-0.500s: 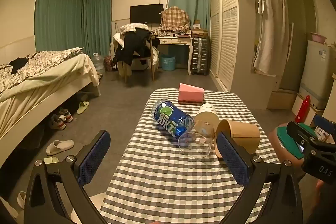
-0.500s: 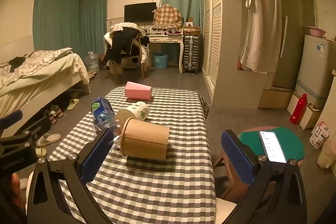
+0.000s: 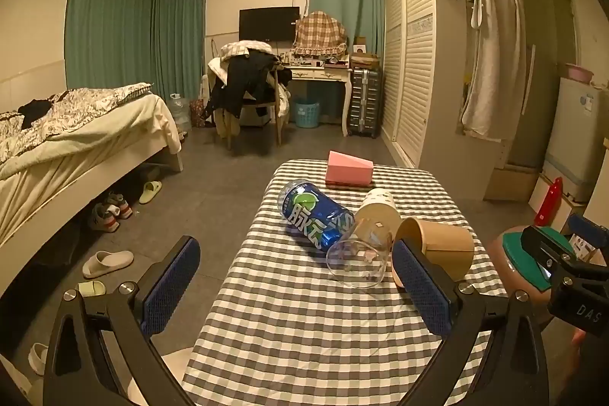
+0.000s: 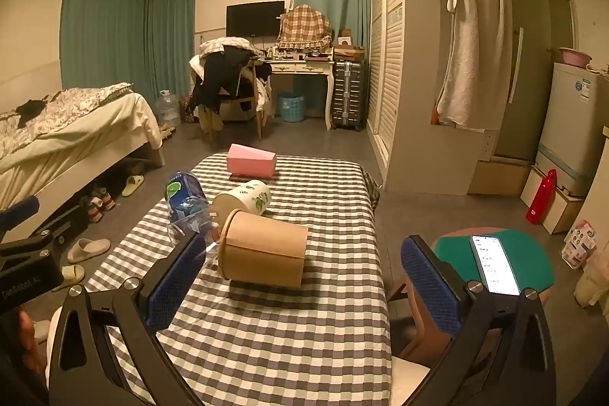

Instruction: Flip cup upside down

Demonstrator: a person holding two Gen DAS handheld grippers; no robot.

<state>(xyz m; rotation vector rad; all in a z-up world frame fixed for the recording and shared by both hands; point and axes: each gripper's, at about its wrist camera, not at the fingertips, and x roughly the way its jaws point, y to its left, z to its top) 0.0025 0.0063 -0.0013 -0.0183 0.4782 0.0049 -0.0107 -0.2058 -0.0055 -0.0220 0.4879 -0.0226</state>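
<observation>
On the checked table (image 4: 289, 349): tan cup (image 4: 264, 253) lies sideways, untouched.
Left gripper (image 3: 297, 286) and right gripper (image 4: 300, 278) gape wide, empty. Risk: nudging adjacent glass (image 3: 359, 261) or bottle (image 3: 314, 214) rolling off.

Grey-white checked tablecloth (image 3: 304, 322); pink box (image 3: 348, 168); blue bottle (image 3: 314, 214).

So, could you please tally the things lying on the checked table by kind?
Cups: 3, a clear glass, a white cup, a tan cup
Bottles: 1, blue bottle
Boxes: 1, pink box
Total: 5
</observation>
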